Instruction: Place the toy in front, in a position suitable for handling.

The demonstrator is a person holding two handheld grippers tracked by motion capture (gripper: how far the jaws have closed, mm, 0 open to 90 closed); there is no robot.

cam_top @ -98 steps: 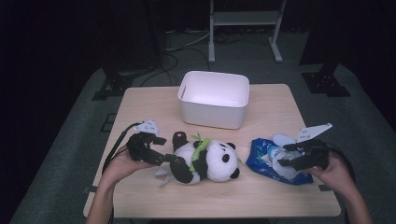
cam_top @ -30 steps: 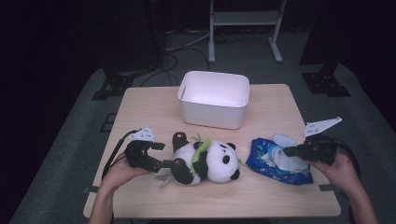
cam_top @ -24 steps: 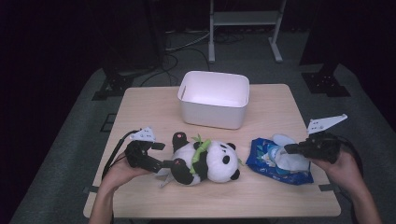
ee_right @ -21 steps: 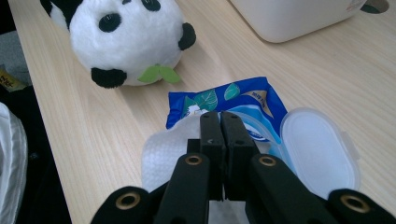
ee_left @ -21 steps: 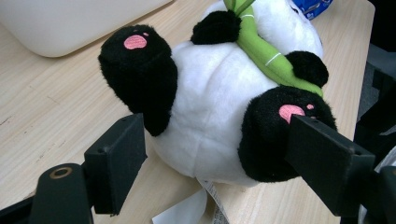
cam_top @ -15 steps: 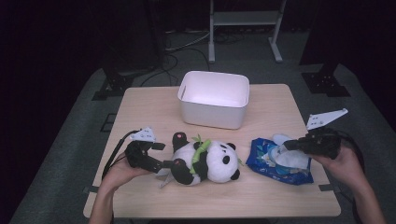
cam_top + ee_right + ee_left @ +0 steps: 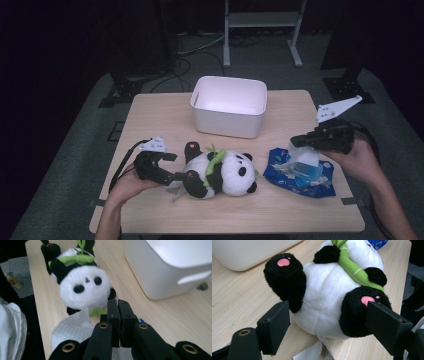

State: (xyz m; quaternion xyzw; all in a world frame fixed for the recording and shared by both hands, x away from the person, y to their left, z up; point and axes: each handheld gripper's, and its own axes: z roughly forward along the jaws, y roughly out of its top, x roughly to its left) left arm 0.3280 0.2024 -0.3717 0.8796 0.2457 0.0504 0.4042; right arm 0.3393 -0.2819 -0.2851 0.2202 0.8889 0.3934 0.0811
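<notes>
Right hand-held gripper, jaws shut on a white wipe, lifts it above the blue pack on the counter. Left hand-held gripper wide open, straddling the panda.

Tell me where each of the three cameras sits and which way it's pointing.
High view: above the person's table edge, looking forward and down at the table; both forearms enter from below.
Left gripper view: rides the left tool, looking along its open jaws at the panda.
Right gripper view: rides the right tool, jaws shut on a wipe, facing the panda's face.
Shared: panda, white bin.
</notes>
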